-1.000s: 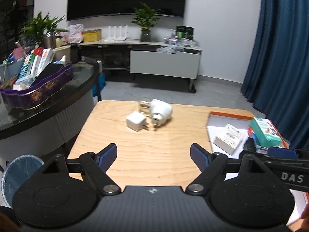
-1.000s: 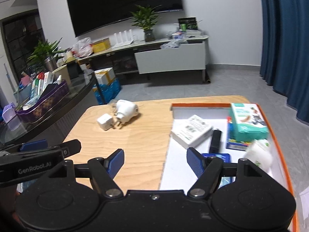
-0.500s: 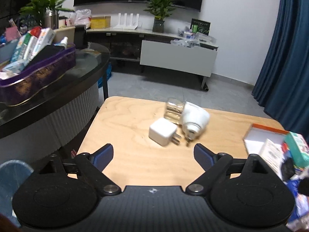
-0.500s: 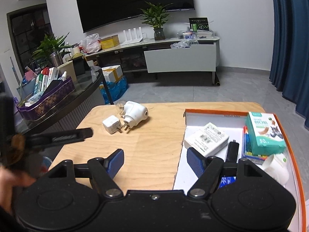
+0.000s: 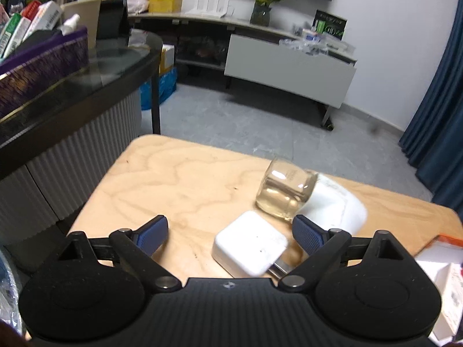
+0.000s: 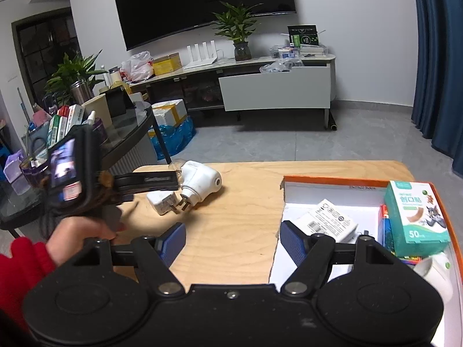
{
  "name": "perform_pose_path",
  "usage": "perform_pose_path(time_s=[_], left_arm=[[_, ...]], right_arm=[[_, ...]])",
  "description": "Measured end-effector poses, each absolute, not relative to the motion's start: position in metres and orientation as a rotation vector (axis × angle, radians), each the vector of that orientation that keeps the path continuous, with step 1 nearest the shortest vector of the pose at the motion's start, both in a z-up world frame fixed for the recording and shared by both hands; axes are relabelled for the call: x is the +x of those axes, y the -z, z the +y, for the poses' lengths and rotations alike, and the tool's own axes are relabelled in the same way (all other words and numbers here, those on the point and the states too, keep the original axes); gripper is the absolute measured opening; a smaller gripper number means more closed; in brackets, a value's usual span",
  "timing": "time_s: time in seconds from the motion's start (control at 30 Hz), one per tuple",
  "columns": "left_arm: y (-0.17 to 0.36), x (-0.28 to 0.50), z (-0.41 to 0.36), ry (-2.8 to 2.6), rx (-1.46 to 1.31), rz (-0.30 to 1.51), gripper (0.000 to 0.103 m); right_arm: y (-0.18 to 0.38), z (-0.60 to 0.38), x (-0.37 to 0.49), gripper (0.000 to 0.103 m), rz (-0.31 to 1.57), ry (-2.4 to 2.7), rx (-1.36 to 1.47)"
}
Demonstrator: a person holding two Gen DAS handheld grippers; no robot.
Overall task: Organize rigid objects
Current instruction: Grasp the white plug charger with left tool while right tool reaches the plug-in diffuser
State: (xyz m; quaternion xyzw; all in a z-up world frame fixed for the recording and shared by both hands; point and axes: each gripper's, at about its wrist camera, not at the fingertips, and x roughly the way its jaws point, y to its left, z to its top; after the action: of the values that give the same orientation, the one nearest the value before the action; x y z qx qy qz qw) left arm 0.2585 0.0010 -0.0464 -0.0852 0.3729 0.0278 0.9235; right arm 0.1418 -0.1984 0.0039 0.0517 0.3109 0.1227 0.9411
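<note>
The left tool hangs over the wooden tabletop, its jaws spread and opening wider; its pads press on nothing. Between the fingers, nearer the right one, lies the white square charger, flat on the tabletop, with its metal prongs pointing toward the right finger and back toward the tool. Just ahead of the right fingertip a small glass jar lies on its side, its long axis running away from the tool, and it leans against a larger white plug adapter to the right.

The right tool is released too and holds nothing. Its left finger stands over bare wood and its right finger over the orange-rimmed white box, where a white carton lies just ahead and a teal carton stands further right.
</note>
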Motion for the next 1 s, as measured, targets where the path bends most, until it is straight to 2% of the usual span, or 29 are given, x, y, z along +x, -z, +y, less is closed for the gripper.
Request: perform_pose_path(time_s=[0.3, 0.4, 0.57, 0.63, 0.67, 0.73, 0.8, 0.87, 1.0], left_arm=[[0.047, 0.225, 0.033, -0.040, -0.025, 0.753, 0.095], [0.045, 0.218, 0.047, -0.017, -0.080, 0.742, 0.096], [0.048, 0.226, 0.032, 0.012, -0.037, 0.714, 0.095], [0.051, 0.239, 0.018, 0.056, 0.021, 0.706, 0.090], [0.054, 0.242, 0.014, 0.073, 0.046, 0.714, 0.083], [0.056, 0.242, 0.013, 0.085, 0.072, 0.694, 0.079], [0.054, 0.242, 0.019, 0.086, 0.067, 0.685, 0.053], [0.053, 0.240, 0.025, 0.096, 0.050, 0.687, 0.043], [0.050, 0.235, 0.038, 0.099, 0.013, 0.697, 0.043]], right_arm=[[-0.001, -0.194, 0.149, 0.085, 0.618, -0.274, 0.095], [0.001, -0.194, 0.150, 0.085, 0.617, -0.278, 0.108], [0.005, -0.187, 0.159, 0.085, 0.641, -0.280, 0.101], [0.007, -0.184, 0.166, 0.085, 0.660, -0.294, 0.106], [0.007, -0.183, 0.169, 0.085, 0.669, -0.302, 0.116], [0.010, -0.180, 0.180, 0.085, 0.688, -0.305, 0.129], [0.013, -0.175, 0.195, 0.087, 0.703, -0.310, 0.149], [0.018, -0.167, 0.212, 0.088, 0.722, -0.305, 0.159], [0.029, -0.139, 0.250, 0.090, 0.752, -0.368, 0.113]])
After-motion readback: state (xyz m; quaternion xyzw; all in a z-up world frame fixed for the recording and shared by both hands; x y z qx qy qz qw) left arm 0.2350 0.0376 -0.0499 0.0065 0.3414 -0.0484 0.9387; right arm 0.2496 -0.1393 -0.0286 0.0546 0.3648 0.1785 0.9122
